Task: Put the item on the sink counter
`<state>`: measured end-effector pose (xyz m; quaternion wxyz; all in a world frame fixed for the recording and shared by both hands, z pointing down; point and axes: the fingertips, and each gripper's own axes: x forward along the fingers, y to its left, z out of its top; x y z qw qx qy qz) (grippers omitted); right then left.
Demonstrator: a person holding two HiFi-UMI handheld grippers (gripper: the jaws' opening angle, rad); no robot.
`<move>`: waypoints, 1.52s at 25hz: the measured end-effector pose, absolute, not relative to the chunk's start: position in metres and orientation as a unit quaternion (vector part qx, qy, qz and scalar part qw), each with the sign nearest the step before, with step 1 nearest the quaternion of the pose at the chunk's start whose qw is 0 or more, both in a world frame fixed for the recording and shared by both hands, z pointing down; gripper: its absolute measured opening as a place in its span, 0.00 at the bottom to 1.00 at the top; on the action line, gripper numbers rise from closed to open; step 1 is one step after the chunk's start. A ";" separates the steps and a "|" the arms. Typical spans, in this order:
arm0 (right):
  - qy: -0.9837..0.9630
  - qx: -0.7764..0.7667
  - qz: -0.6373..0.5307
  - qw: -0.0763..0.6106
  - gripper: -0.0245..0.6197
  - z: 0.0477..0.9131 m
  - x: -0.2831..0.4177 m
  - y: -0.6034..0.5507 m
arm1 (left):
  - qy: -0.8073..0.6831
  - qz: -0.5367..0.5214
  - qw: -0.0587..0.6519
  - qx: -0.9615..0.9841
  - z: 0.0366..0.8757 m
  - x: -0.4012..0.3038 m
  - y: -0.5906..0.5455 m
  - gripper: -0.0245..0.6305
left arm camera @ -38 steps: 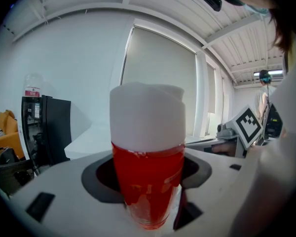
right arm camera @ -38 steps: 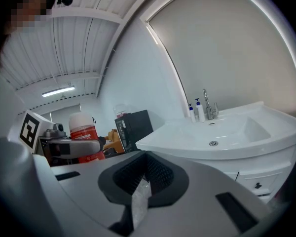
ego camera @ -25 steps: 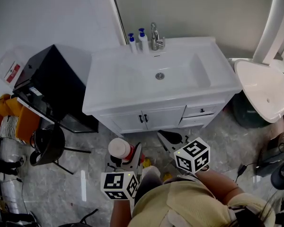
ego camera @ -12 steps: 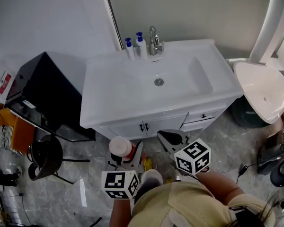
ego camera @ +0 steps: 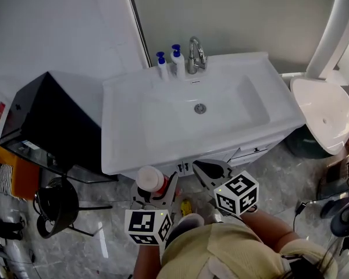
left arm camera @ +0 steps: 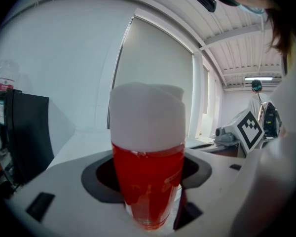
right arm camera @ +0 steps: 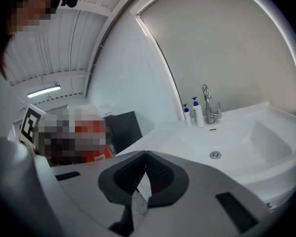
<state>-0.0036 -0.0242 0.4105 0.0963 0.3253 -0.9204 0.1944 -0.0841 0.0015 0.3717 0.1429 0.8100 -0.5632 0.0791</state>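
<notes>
A clear bottle of red liquid with a white cap [ego camera: 150, 181] [left arm camera: 147, 157] stands upright between the jaws of my left gripper [ego camera: 156, 190] [left arm camera: 147, 191], which is shut on it. The left gripper hangs just in front of the white sink counter [ego camera: 134, 112], below its front edge. My right gripper [ego camera: 212, 172] [right arm camera: 145, 171] is shut with nothing in it, its pads touching, and sits beside the left one, in front of the cabinet doors. The basin [ego camera: 212, 103] [right arm camera: 256, 137] lies in the counter's middle and right part.
Two blue-topped pump bottles [ego camera: 168, 64] and a chrome tap [ego camera: 195, 54] stand at the counter's back edge. A black cabinet [ego camera: 43, 127] is on the left, with a black stool [ego camera: 57, 205] below it. A white toilet bowl [ego camera: 323, 114] is on the right.
I have come nearer to the sink: the counter has slid down and closer in the head view. Both grippers keep their grip and now sit just under the counter's front edge.
</notes>
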 end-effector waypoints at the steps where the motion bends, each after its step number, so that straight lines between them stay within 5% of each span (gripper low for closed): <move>1: -0.920 0.327 0.195 0.097 0.07 0.410 -0.007 -0.028 | -0.561 0.079 0.143 0.812 0.371 -0.087 -0.003 0.52; 38: -0.913 0.347 0.189 0.104 0.07 0.410 -0.086 -0.142 | -0.543 0.095 0.135 0.823 0.370 -0.173 -0.134 0.52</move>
